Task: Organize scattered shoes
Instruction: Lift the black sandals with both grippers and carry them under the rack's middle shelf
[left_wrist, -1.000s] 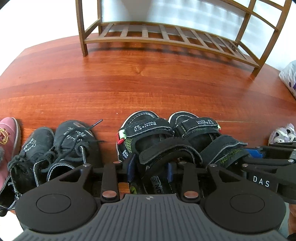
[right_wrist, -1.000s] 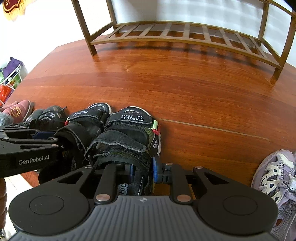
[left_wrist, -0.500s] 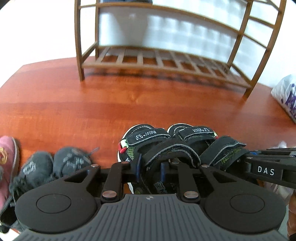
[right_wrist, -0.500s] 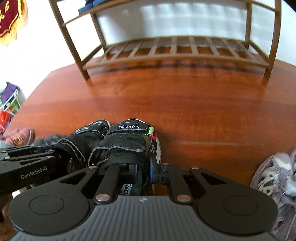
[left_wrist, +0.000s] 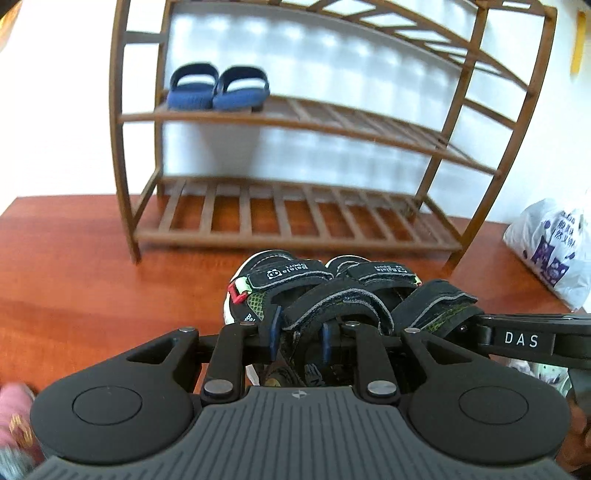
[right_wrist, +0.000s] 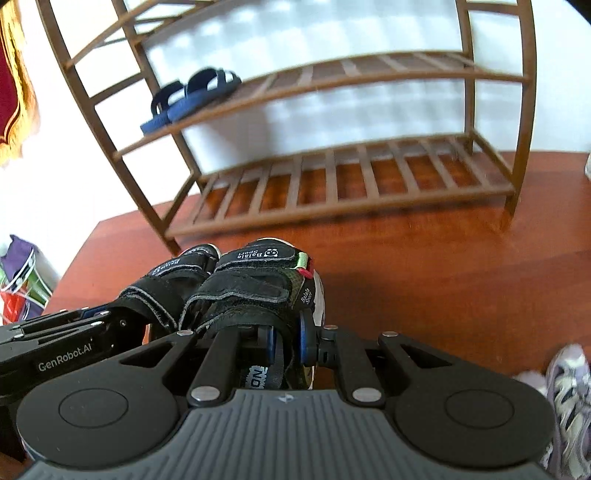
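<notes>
left gripper (left_wrist: 297, 334): jaws narrow, clamped on the left sandal (left_wrist: 280, 291), lower centre of frame.
right gripper (right_wrist: 286, 341): jaws narrow on the right sandal (right_wrist: 255, 291).
risk: heel-only grips; a sandal could droop and catch the shoe rack (left_wrist: 295, 221) front rail.
also: blue slippers (left_wrist: 218, 88) occupy the middle shelf's upper left.

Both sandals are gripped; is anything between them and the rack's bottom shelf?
Nothing visible. Bare floor lies ahead of the sandals, and the bottom shelf is empty. Blue slippers sit one shelf higher.
</notes>
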